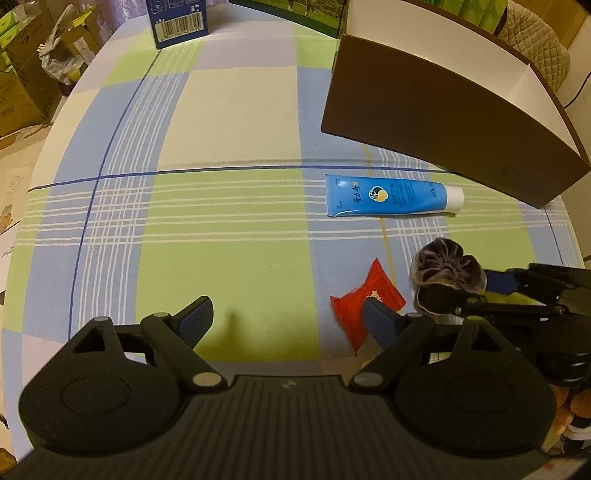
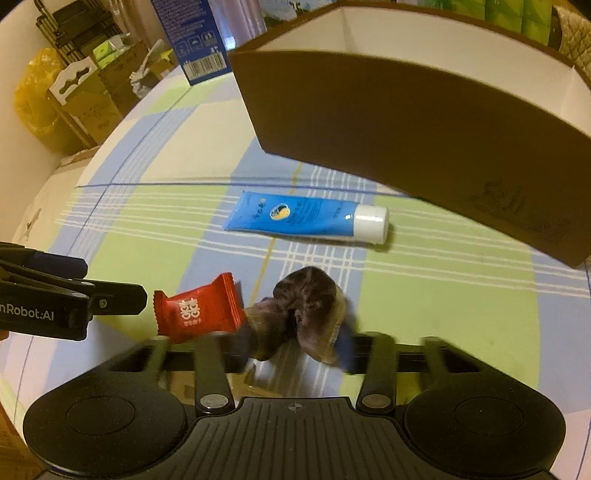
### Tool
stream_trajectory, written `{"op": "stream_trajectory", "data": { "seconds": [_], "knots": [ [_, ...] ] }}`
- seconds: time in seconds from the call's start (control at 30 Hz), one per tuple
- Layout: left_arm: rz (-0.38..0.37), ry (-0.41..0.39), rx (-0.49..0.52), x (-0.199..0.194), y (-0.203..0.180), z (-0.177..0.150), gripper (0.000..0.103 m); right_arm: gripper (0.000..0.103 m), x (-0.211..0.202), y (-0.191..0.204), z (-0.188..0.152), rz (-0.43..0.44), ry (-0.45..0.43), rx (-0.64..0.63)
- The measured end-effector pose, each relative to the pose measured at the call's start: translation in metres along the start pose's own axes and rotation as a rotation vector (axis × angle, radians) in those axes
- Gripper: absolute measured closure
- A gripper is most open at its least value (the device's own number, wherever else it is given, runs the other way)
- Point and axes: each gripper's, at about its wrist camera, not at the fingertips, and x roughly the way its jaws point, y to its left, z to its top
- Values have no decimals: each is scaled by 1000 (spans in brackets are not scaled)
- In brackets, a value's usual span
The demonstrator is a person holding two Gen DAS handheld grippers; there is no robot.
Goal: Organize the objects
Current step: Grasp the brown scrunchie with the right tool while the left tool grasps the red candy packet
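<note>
A dark purple velvet scrunchie point(image 1: 447, 269) point(image 2: 310, 295) is pinched between the fingers of my right gripper point(image 2: 295, 343) point(image 1: 476, 291), which is shut on it just above the tablecloth. Touching its left side is a red candy packet point(image 2: 199, 310) point(image 1: 351, 317) lying flat. A blue tube with a white cap point(image 1: 388, 195) point(image 2: 306, 218) lies further back, in front of the open brown cardboard box point(image 1: 424, 110) point(image 2: 406, 129). My left gripper point(image 1: 286, 310) point(image 2: 74, 295) is open and holds nothing, its right finger over the packet's edge.
A checked green, blue and white cloth point(image 1: 221, 221) covers the round table. A blue carton with a barcode point(image 1: 181, 22) point(image 2: 195, 44) stands at the far edge. Cardboard boxes point(image 1: 22, 74) are stacked on the floor beyond the table's left side.
</note>
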Motion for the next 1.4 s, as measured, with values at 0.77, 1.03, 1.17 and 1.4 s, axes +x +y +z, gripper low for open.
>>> {"op": "stream_trajectory", "data": {
  "seconds": [0.77,1.03,1.17,1.4],
  "knots": [
    [-116,24,270,29,-23,6,40,91,-65,-90,-24,-139,-67,257],
    [-193,74,381,44,-39,5,62,91,-76,-105,-38,-140,-57,351],
    [-189,79,424,48,-51,-1,62,91,-78,-103,-40,-129,-57,349],
    [-159,42,472,48,-62,-4,61,91,-74,-102,-42,-123,-43,344]
  ]
}}
